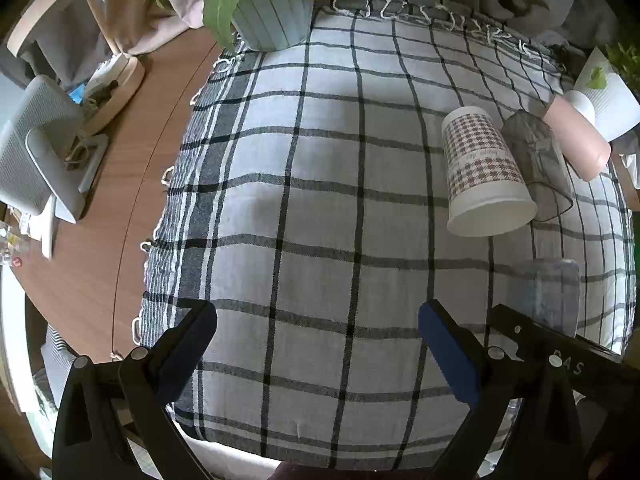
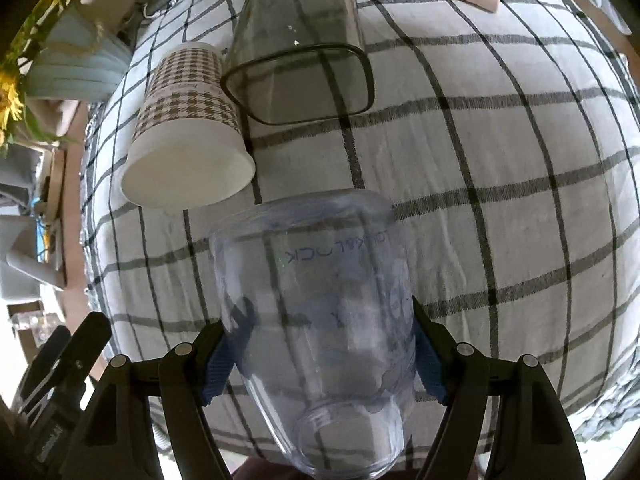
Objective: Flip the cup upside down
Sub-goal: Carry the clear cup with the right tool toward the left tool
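My right gripper (image 2: 320,344) is shut on a clear plastic cup (image 2: 320,320), pads on its two sides. The cup is turned over, its rim toward the plaid cloth (image 2: 500,160) and its base toward the camera; I cannot tell if the rim touches the cloth. In the left wrist view the same cup (image 1: 548,296) shows at the right with part of the right gripper in front of it. My left gripper (image 1: 318,328) is open and empty, hovering over the cloth (image 1: 320,160) left of the cups.
A houndstooth paper cup (image 2: 188,128) and a smoky glass cup (image 2: 300,48) stand upside down beyond the clear cup. A pink cup (image 1: 576,136) is behind them. A blue flower vase (image 1: 272,12) is at the cloth's far corner. A white fan (image 1: 36,156) stands on the wooden table.
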Motion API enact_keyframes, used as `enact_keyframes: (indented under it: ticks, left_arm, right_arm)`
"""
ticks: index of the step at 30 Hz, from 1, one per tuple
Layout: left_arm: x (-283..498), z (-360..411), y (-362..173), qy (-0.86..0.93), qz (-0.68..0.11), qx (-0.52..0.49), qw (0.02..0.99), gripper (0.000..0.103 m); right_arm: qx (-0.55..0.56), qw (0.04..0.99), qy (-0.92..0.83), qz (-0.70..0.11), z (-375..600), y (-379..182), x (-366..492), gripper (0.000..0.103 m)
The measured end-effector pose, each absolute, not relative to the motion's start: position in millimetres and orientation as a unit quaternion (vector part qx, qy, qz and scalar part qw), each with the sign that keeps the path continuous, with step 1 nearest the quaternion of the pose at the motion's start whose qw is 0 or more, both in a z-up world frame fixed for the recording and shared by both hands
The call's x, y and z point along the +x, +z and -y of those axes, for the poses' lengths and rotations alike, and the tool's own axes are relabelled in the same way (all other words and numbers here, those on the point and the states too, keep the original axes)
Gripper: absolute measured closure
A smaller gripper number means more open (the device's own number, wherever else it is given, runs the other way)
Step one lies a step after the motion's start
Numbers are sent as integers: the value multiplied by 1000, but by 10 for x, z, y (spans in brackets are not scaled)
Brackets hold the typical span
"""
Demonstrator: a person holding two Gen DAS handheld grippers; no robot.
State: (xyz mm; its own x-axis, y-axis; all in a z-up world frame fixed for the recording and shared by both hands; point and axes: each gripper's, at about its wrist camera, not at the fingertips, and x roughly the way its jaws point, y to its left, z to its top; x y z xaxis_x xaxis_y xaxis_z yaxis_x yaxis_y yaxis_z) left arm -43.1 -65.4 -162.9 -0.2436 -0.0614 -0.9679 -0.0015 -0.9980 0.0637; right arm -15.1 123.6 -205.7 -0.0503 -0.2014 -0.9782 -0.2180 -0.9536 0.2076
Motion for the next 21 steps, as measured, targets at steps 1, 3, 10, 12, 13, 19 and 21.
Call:
enact_keyframes:
  ticks: [1,3,10,12,13,19,21]
  left_arm:
    - [-433,661,-1627,-789,24,614,20,0]
    - [-433,662,-1620,-789,21,614,21,0]
    - [-358,552,-1435,-799,20,601,0,0]
    - [-335,443,-1387,-797,14,603,-21,0]
    - [-325,395,-1374,-796,10,605,-29,0]
    - [-282,-50,-1343,-793,14,605,-68,0]
    - [-315,-203,-1400,-781,13,618,-86,0]
  right_arm:
    - [-689,7,708,-151,-1232,-2057,-152,26]
    - [-689,2,709,-150,-1224,-2041,-144,22]
    - [-642,1,748,-166,-1371,-1538,40,19]
    - [-617,5,770,-162,-1462,-1277,154,17]
    - [-605,9,780,-159,-1516,-1169,195,17]
    - [-568,42,807,-153,-1820,-859,228,17]
    - [-560,49,813,-152,-1893,-825,218,17]
